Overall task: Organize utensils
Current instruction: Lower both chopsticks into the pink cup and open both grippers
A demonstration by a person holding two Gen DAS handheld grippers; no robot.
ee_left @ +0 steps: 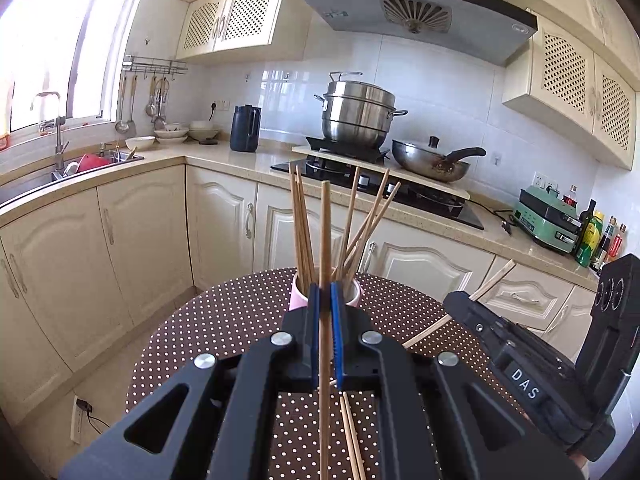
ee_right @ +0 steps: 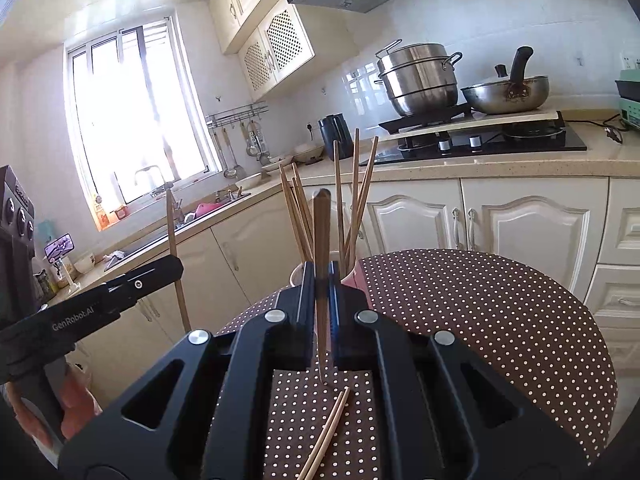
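Your left gripper (ee_left: 325, 300) is clamped on one upright chopstick (ee_left: 325, 240); your right gripper (ee_right: 321, 280) pinches another (ee_right: 321, 232). Both sit just before the pink cup (ee_left: 299, 294) of chopsticks near the surface's (ee_left: 224, 320) far edge. Carry each over the rim, tip down, then release. Two loose chopsticks (ee_right: 326, 432) lie near you.

Pale matt wooden chopsticks (ee_left: 325, 240) stand in a glossy pink ceramic cup (ee_left: 300, 294) on a dotted brown tablecloth (ee_left: 224, 320), between matt black plastic fingers (ee_left: 308, 312).
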